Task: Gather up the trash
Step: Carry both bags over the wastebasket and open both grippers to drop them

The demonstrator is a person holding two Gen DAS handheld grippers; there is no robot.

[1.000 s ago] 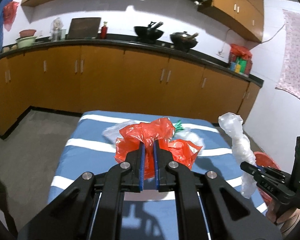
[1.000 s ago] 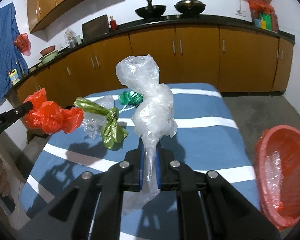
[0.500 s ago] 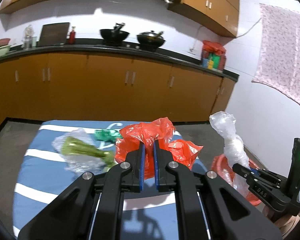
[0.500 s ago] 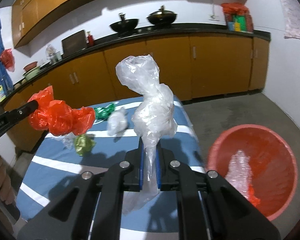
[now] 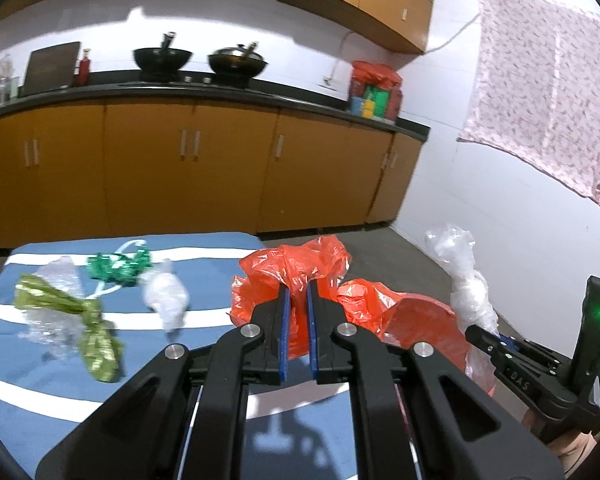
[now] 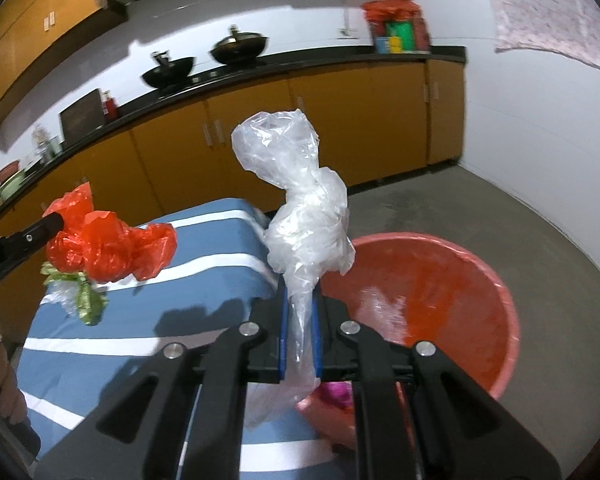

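My left gripper (image 5: 297,292) is shut on a crumpled red plastic bag (image 5: 288,268) and holds it above the right end of the blue striped table (image 5: 204,256). It also shows in the right wrist view (image 6: 108,244). My right gripper (image 6: 300,300) is shut on a clear plastic bag (image 6: 304,216), held over the near rim of the red basin (image 6: 440,280) on the floor. The basin also shows in the left wrist view (image 5: 424,328), partly hidden behind the red bag.
On the table lie an olive green bag (image 5: 88,324), a green wrapper (image 5: 120,266), a clear bag (image 5: 166,294) and a clear film (image 5: 56,280). Orange cabinets (image 5: 188,176) with a black counter line the wall. Grey floor (image 6: 480,204) surrounds the basin.
Both grippers have swung to the right with their bags. The red basin has come into fuller view under the right gripper, and the table has shifted left.
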